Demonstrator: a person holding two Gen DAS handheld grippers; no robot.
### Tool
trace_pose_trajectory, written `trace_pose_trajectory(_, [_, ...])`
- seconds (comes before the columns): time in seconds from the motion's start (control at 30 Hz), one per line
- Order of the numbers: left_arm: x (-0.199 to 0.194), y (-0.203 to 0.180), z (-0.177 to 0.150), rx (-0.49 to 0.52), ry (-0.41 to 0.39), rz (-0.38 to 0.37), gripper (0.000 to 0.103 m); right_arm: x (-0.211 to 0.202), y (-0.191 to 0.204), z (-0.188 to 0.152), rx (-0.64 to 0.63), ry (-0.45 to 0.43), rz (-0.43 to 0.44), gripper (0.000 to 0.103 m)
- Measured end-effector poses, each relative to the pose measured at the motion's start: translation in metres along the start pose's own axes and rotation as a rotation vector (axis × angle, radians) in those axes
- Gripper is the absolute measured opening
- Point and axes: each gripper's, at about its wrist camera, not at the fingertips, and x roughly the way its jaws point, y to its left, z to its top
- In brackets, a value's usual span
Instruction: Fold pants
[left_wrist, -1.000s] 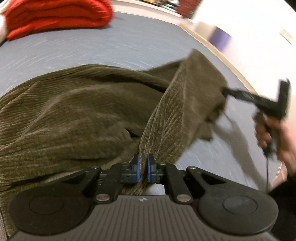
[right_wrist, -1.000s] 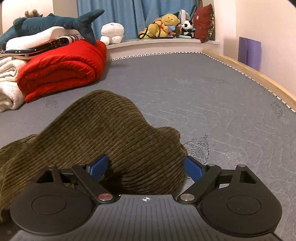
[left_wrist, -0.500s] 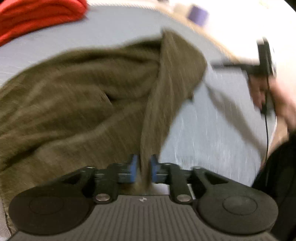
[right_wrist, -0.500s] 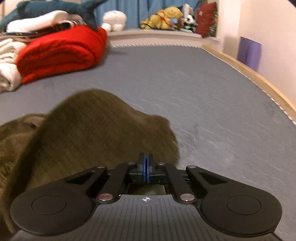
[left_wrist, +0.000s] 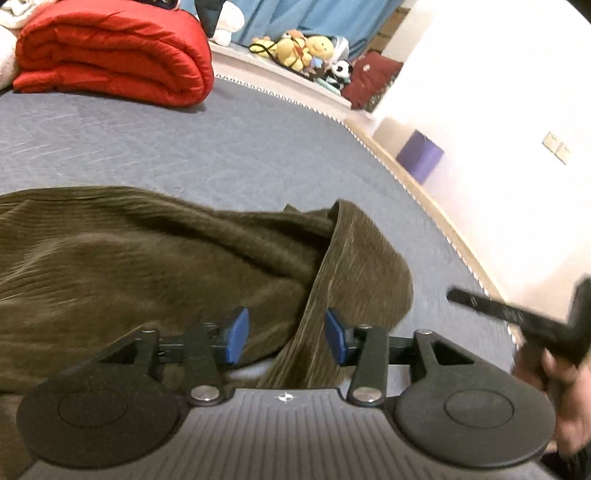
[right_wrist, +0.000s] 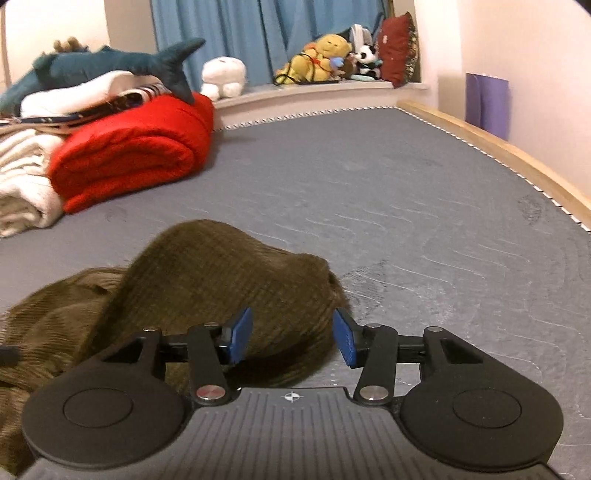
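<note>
Two grippers over olive corduroy pants (left_wrist: 155, 266) heaped on grey mattress (left_wrist: 240, 155). Left gripper (left_wrist: 286, 334): jaws just opening, blue pads apart, a raised fold of cloth standing loose between. Right gripper (right_wrist: 291, 336): jaws just reopening, pads apart, pants hump at 12 o'clock. Red blanket (right_wrist: 129, 155) at 10 o'clock.
</note>
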Motion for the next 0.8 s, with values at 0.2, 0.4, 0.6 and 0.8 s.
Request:
trace_pose_trajectory(0.2, [0.044, -0.009, -0.003, -0.011, 0.019, -0.019, 0.053, -0.009, -0.013, -0.002, -0.005, 0.016, 0.041, 0.051])
trace_pose_trajectory(0.4, [0.052, -0.024, -0.019, 0.117, 0.076, -0.085, 0.009, -0.013, -0.034, 0.0, 0.071, 0.023, 0.068, 0.051])
trace_pose_trajectory(0.6, [0.051, -0.062, -0.052, 0.232, 0.266, -0.3, 0.007, -0.015, -0.037, 0.001, 0.08, 0.016, 0.07, 0.051])
trace_pose_trajectory(0.8, [0.062, -0.092, -0.101, 0.48, 0.454, -0.217, 0.01, -0.009, -0.03, -0.003, 0.076, 0.037, 0.103, 0.055])
